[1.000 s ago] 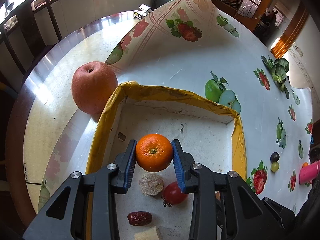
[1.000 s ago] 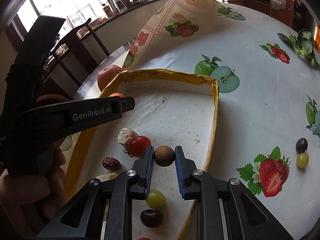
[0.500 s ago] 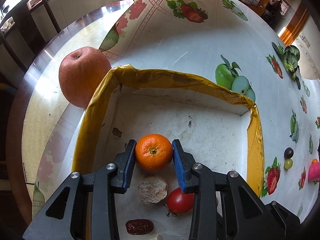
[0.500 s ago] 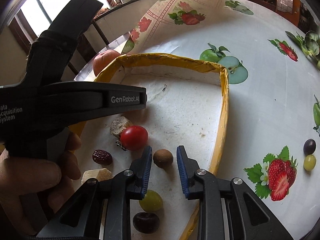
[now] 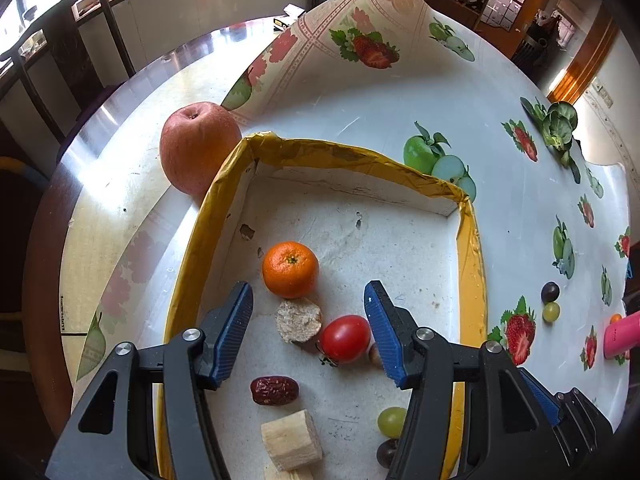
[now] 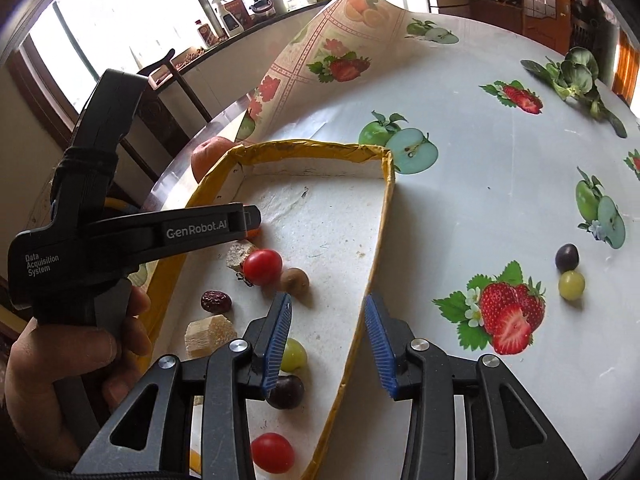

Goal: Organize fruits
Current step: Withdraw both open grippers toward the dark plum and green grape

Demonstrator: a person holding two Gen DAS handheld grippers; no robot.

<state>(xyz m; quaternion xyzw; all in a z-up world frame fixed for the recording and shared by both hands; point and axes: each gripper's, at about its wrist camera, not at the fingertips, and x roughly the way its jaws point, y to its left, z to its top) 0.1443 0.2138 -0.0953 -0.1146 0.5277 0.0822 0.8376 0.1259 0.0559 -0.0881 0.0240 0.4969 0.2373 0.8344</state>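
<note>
Left wrist: mandarin (image 5: 290, 269) lies free — tray rim (image 5: 352, 156) well beyond.

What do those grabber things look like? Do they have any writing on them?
Each is a black plastic clamp with silver rivets and two fingers faced with ribbed blue pads. The left gripper shows white writing on its side in the right wrist view: "GenRobot.AI" and "Data Acquisition System". The right gripper looks the same. A bare hand holds the left one; no sleeve shows.

Orange tangerine (image 5: 290, 269) sits stem-up in the yellow-rimmed tray (image 5: 192, 240), beside a red tomato (image 5: 345, 338).
</note>
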